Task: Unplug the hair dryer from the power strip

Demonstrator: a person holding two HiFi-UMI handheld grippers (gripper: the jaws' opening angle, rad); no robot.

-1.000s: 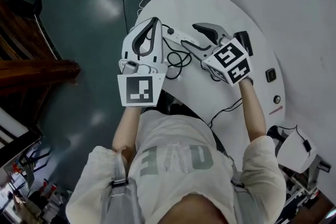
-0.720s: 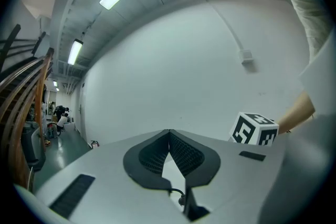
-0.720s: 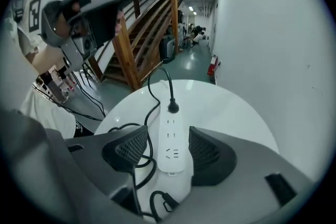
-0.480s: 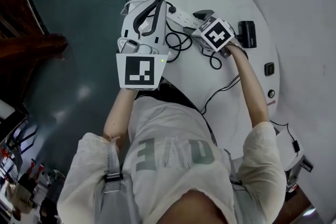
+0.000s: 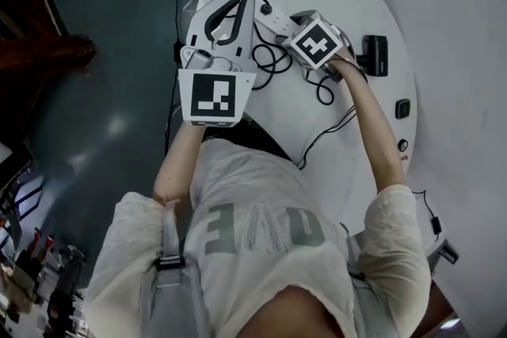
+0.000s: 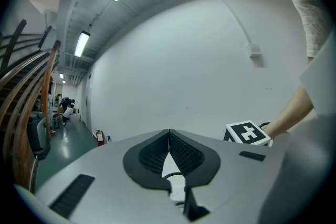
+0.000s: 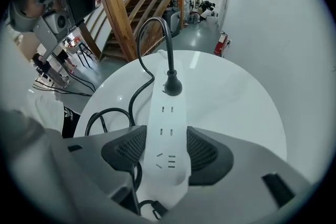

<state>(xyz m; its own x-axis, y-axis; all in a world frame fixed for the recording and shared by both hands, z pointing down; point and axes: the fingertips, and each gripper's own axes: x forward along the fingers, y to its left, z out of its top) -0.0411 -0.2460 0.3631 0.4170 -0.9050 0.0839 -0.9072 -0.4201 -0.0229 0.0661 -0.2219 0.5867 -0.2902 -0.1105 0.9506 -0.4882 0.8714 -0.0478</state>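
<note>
The long white plastic power strip (image 7: pixel 169 107) lay flat on the round white bench (image 7: pixel 239 107). In my right gripper view it ran toward 12 o'clock, with rows of free sockets and one round black plug (image 7: pixel 172 84) seated near its far end. From the plug a black cord (image 7: pixel 148 34) arched up and curved back toward 8 o'clock.

My right tool (image 7: pixel 166 139) pointed steeply down with the strip's near end between its pads. Its jaws had just been opening and stood wide, just beside the strip's sides and not pressing on them. My left tool (image 6: pixel 169 134) was pinched fully together on nothing, at 9 o'clock of the right one in the head view, over the bench's edge.

From 1 to 4 o'clock of the strip the bench ran open to its curved rim, with dark green floor (image 5: pixel 103 28) beyond. At 7 to 9 o'clock, loose black cable loops (image 7: pixel 107 110) crowded the strip. A black boxy object (image 5: pixel 375 55), which I could not identify, lay apart at 3 o'clock of my right tool.
</note>
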